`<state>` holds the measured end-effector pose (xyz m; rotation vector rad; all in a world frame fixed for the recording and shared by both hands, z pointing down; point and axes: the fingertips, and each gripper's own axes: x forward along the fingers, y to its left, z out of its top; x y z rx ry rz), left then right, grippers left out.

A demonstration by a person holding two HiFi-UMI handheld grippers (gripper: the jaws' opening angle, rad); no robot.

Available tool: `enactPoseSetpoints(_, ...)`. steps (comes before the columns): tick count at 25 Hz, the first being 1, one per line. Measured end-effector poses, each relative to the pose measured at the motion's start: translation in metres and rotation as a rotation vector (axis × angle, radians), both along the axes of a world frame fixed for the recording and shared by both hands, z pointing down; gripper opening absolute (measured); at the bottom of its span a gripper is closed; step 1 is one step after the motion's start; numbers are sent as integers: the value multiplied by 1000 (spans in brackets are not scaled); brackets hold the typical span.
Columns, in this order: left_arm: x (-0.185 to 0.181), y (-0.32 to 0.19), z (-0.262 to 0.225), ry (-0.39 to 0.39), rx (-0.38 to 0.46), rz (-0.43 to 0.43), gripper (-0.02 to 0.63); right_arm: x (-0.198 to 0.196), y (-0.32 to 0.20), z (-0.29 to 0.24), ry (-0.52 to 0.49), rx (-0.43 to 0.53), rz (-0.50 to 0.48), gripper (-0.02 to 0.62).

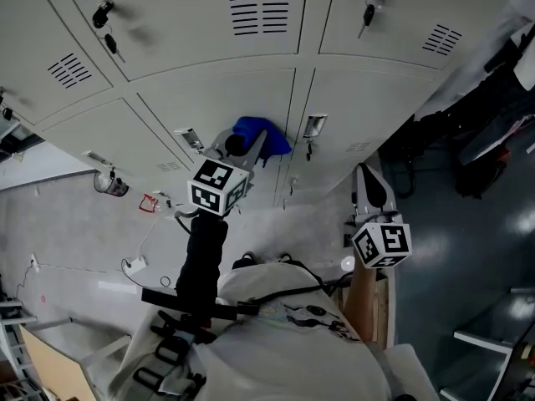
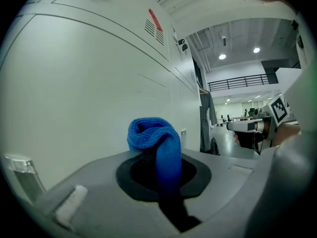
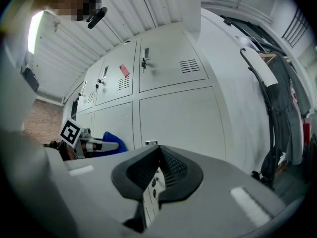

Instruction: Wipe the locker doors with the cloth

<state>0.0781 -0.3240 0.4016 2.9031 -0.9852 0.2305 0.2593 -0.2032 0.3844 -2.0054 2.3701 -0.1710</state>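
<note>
left gripper (image 2: 163, 175) is clamped down on the blue cloth (image 2: 152, 139); the cloth bunches up out of the jaw tips and a strip of it hangs back between them; from the head view the cloth (image 1: 261, 134) sits right up at a lower locker door (image 1: 226, 98) in the middle column, close to the seam on its right; can't honestly tell if it's touching the metal

right gripper (image 3: 157, 170) is off to the right, well apart from the cloth, with its jaws pressed together at the tips and nothing in them; it points at the lower door in the right column (image 3: 178, 118)

keys (image 1: 105, 17) hang in the upper doors' locks
</note>
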Motion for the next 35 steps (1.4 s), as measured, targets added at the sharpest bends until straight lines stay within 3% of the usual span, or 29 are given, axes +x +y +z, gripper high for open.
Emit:
enactPoseSetpoints(9, -69, -6, 4, -8, -18, -118, 31, -46, -28, 4, -1, -2, -119, 5)
enactPoseSetpoints(26, -161, -12, 19, -27, -63, -316, 32, -75, -43, 8, -9, -9, -181, 5)
enactPoseSetpoints(30, -163, -11, 20, -15, -68, -337, 31, -71, -39, 9, -8, -13, -176, 5)
enactPoseSetpoints(35, -129, 3, 13, 12, -44, -228, 31, -63, -32, 10, 1, -17, -169, 5)
